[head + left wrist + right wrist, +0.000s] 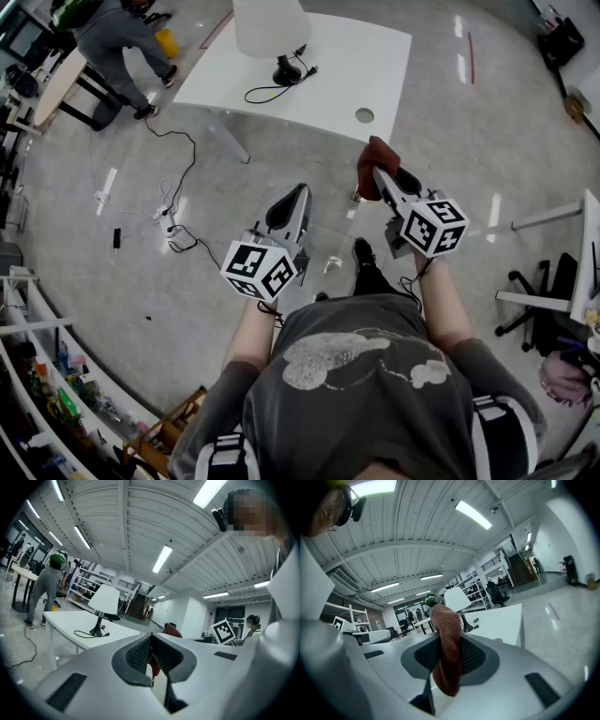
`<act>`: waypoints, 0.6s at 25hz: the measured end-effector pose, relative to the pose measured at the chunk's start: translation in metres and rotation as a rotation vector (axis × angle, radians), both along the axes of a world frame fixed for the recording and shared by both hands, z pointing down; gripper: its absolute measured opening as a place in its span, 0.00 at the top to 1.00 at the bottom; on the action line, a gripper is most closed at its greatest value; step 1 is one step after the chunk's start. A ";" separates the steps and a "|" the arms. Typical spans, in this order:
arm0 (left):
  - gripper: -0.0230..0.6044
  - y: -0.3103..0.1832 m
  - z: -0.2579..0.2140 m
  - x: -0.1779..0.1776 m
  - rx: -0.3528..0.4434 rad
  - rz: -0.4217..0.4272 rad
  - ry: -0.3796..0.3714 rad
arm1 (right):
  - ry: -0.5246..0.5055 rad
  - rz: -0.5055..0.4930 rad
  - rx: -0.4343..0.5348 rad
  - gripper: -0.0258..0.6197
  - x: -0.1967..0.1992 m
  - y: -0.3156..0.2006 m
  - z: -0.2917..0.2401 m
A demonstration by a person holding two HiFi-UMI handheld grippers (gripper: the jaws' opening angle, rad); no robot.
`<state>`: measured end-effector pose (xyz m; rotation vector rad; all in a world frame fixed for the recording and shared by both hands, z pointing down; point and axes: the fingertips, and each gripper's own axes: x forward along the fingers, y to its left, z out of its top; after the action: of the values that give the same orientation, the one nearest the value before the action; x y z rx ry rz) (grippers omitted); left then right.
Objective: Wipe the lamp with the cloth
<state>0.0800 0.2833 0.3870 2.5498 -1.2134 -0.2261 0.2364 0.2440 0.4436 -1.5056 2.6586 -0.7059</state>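
Two tools, right tongs (446, 660) pinching rust cloth (445, 625), left tongs (151, 657) closed empty; lamp (270, 28) shade cropped

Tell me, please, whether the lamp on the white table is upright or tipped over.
Upright. In the left gripper view the lamp stands on the white table, with its shade on top and its dark foot flat on the tabletop.
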 end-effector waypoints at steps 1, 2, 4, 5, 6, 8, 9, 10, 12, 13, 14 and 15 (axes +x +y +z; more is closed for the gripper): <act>0.95 -0.010 0.000 0.006 0.001 -0.006 -0.001 | 0.001 -0.005 0.003 0.81 0.006 -0.013 -0.002; 0.95 -0.020 -0.001 0.011 0.002 -0.014 -0.002 | 0.002 -0.012 0.006 0.81 0.011 -0.025 -0.003; 0.95 -0.040 -0.003 0.020 0.008 -0.041 -0.003 | 0.005 -0.032 0.012 0.81 0.021 -0.049 -0.006; 0.95 -0.051 -0.005 0.023 0.010 -0.060 -0.002 | 0.007 -0.045 0.014 0.81 0.025 -0.060 -0.007; 0.95 -0.061 -0.006 0.025 0.012 -0.082 -0.001 | 0.008 -0.057 0.016 0.81 0.030 -0.071 -0.009; 0.95 -0.082 -0.008 0.029 0.009 -0.121 0.002 | 0.010 -0.074 0.021 0.81 0.041 -0.091 -0.012; 0.95 -0.091 -0.009 0.032 0.008 -0.135 0.002 | 0.009 -0.080 0.024 0.81 0.046 -0.100 -0.014; 0.95 -0.099 -0.009 0.035 0.007 -0.146 -0.001 | 0.007 -0.086 0.025 0.81 0.052 -0.108 -0.015; 0.95 -0.112 -0.011 0.041 0.012 -0.167 -0.007 | 0.007 -0.096 0.020 0.81 0.064 -0.121 -0.014; 0.95 -0.118 -0.012 0.045 0.014 -0.179 -0.007 | 0.009 -0.102 0.015 0.81 0.071 -0.127 -0.012; 0.95 -0.125 -0.013 0.048 0.017 -0.192 -0.005 | 0.011 -0.107 0.010 0.81 0.077 -0.132 -0.010; 0.95 -0.132 -0.014 0.052 0.018 -0.206 -0.003 | 0.012 -0.114 0.004 0.81 0.083 -0.138 -0.008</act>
<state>0.1317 0.1517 0.3730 2.4400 -1.4821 -0.2799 0.3198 0.1057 0.4354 -1.3712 2.7708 -0.6985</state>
